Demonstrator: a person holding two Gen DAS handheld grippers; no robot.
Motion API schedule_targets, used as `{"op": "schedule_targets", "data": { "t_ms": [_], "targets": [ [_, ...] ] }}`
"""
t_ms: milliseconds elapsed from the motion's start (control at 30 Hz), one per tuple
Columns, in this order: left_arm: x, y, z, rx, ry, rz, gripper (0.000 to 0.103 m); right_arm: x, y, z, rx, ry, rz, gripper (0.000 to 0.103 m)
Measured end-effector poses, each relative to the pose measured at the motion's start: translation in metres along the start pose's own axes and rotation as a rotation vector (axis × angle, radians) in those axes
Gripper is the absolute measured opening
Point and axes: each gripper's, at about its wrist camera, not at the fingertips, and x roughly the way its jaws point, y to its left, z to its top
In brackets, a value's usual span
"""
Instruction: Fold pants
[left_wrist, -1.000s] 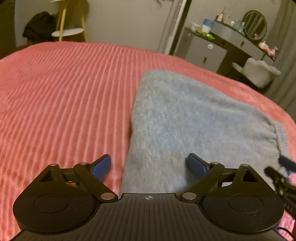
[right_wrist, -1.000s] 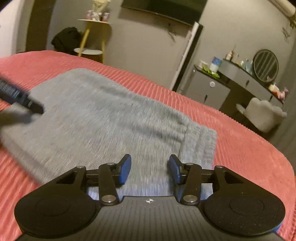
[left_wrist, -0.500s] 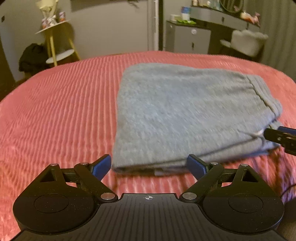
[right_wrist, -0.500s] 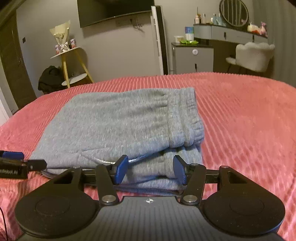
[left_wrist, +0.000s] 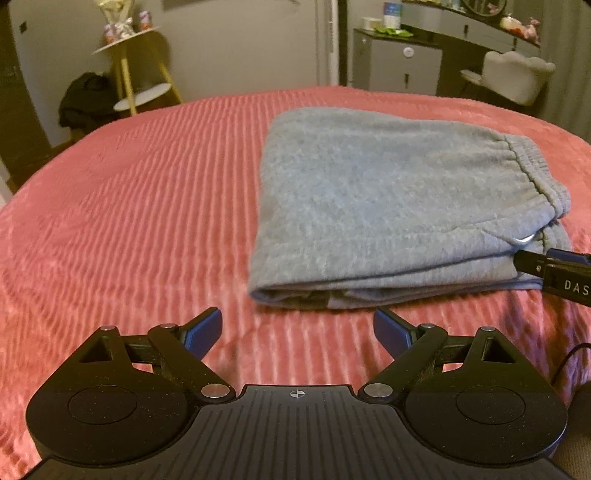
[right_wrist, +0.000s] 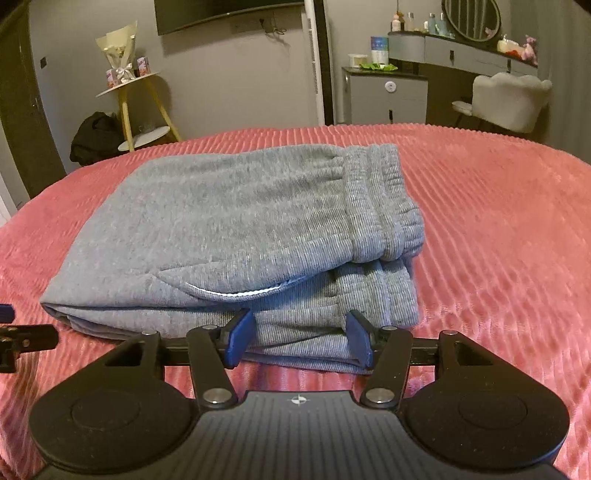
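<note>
The grey pants (left_wrist: 399, 199) lie folded in a thick stack on the red ribbed bedspread (left_wrist: 129, 206), waistband to the right. In the right wrist view the pants (right_wrist: 236, 229) fill the middle, with a white pocket edge showing. My left gripper (left_wrist: 297, 330) is open and empty, just short of the stack's near left corner. My right gripper (right_wrist: 297, 338) is open and empty, its fingertips at the stack's near edge below the waistband. The right gripper's tip also shows in the left wrist view (left_wrist: 554, 273).
The bedspread (right_wrist: 498, 229) stretches left and right of the pants. Beyond the bed stand a yellow side table (right_wrist: 144, 107), a dark bag (right_wrist: 96, 136), a grey cabinet (right_wrist: 384, 96) and a white chair (right_wrist: 509, 99).
Both grippers have pulled back from over the pants toward the near side. The pants now lie ahead of them as a folded stack. Both stay open.
</note>
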Motion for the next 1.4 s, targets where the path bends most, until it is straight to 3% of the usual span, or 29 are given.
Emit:
{"op": "schedule_targets", "data": {
  "t_ms": [200, 367, 400, 433, 500, 567, 633, 733, 800, 867, 900, 933, 1067, 1233, 1400],
  "targets": [
    [-0.014, 0.003, -0.011, -0.046, 0.036, 0.021, 0.093, 0.01, -0.005, -0.002, 0.036, 0.004, 0.02, 0.059],
    [-0.035, 0.005, -0.025, -0.092, 0.06, 0.017, 0.093, 0.006, 0.005, -0.005, -0.008, 0.016, 0.041, 0.084],
    [-0.04, 0.006, -0.027, -0.096, 0.058, 0.012, 0.094, 0.006, 0.005, -0.005, 0.0, 0.039, 0.034, 0.09],
    [-0.045, 0.008, -0.028, -0.101, 0.051, 0.008, 0.094, 0.007, 0.003, -0.006, 0.027, 0.072, 0.022, 0.091],
    [-0.054, 0.015, -0.029, -0.14, 0.027, -0.023, 0.094, 0.005, -0.01, -0.006, 0.147, 0.113, 0.096, 0.091],
    [-0.056, 0.027, -0.028, -0.238, 0.004, -0.111, 0.094, 0.0, -0.034, -0.004, 0.351, 0.126, 0.241, 0.091],
    [-0.046, 0.044, -0.03, -0.415, 0.001, -0.231, 0.094, -0.003, -0.056, -0.004, 0.535, 0.116, 0.336, 0.091],
    [-0.016, 0.062, -0.037, -0.675, 0.061, -0.391, 0.094, 0.007, -0.085, -0.017, 0.81, 0.125, 0.453, 0.091],
    [0.007, 0.067, -0.041, -0.798, 0.116, -0.426, 0.09, 0.017, -0.096, -0.029, 0.927, 0.126, 0.491, 0.091],
    [0.021, 0.07, -0.041, -0.842, 0.14, -0.436, 0.085, 0.025, -0.106, -0.04, 0.995, 0.112, 0.501, 0.09],
    [0.026, 0.072, -0.039, -0.851, 0.141, -0.449, 0.084, 0.028, -0.109, -0.042, 1.019, 0.111, 0.521, 0.083],
    [0.028, 0.075, -0.037, -0.856, 0.135, -0.459, 0.083, 0.03, -0.112, -0.044, 1.035, 0.102, 0.556, 0.073],
    [0.031, 0.097, -0.029, -0.94, 0.041, -0.519, 0.083, 0.023, -0.11, -0.039, 0.947, 0.05, 0.655, 0.067],
    [0.057, 0.102, -0.026, -1.037, 0.09, -0.608, 0.077, 0.036, -0.104, -0.031, 0.894, 0.08, 0.612, 0.067],
    [0.074, 0.097, -0.023, -1.085, 0.066, -0.642, 0.074, 0.037, -0.105, -0.029, 0.902, 0.073, 0.601, 0.067]
  ]
}}
